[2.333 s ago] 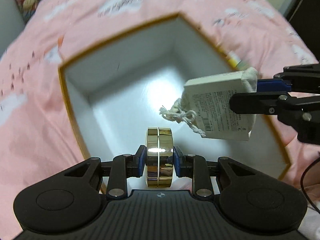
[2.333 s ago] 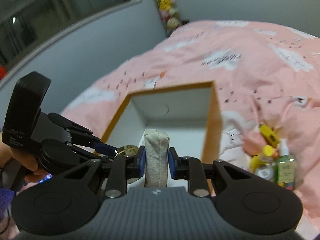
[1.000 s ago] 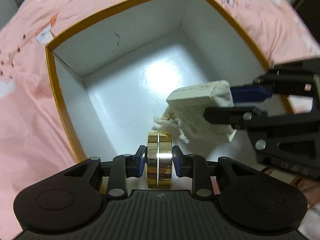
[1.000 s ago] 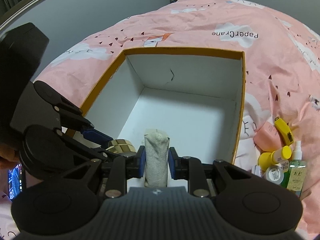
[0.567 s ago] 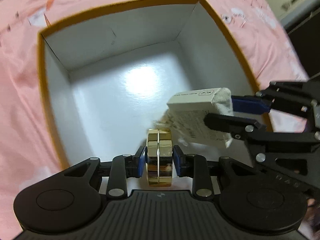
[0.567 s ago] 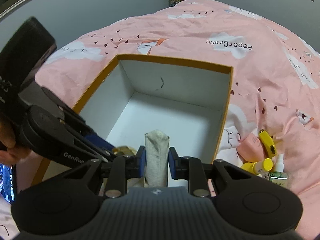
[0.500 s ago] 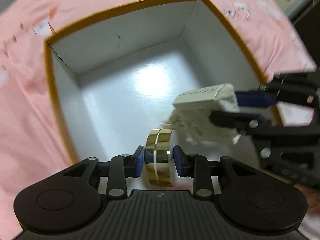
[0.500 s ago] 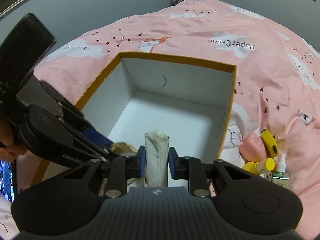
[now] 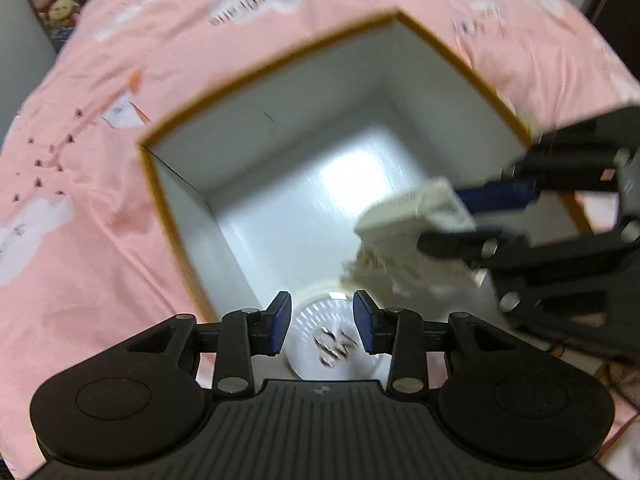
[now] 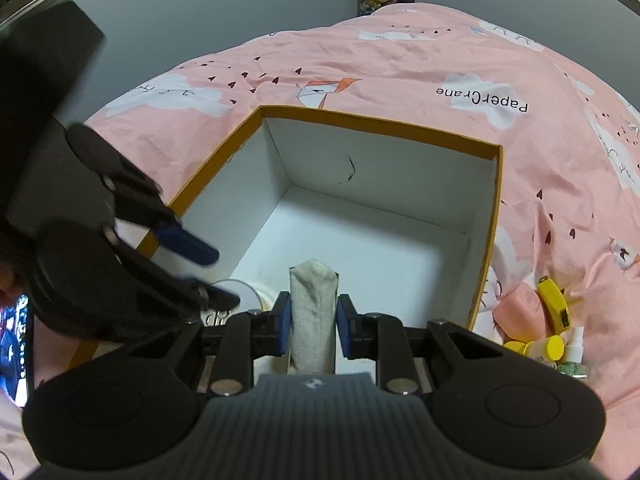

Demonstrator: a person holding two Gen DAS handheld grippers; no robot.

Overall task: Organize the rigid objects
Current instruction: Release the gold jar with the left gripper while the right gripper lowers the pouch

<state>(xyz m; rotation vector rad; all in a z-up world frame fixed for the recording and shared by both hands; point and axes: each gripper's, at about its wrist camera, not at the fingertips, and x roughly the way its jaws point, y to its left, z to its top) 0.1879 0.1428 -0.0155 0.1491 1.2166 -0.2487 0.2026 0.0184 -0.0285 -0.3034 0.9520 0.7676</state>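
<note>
Left wrist view: left gripper [image 9: 322,322] just been opening, jaws apart over the near corner of the box [image 9: 168,200]. Round white compact [image 9: 332,344] flat on the box floor right below, framed by the blue pads but not pinched. Off to the right, right gripper [image 9: 464,216] clamped on a pouch [image 9: 412,232], up above the floor. Pretty blurry here.

Right wrist view: right gripper [image 10: 313,324] closed tight on the grey pouch [image 10: 313,312], upright between the pads, over the box's [image 10: 486,216] near edge. Left gripper [image 10: 208,276] at left with fingers spread, compact's [image 10: 236,292] rim peeking out just under it. Small bottles [image 10: 540,346] outside on the pink bedspread [image 10: 400,64], right of the box.
</note>
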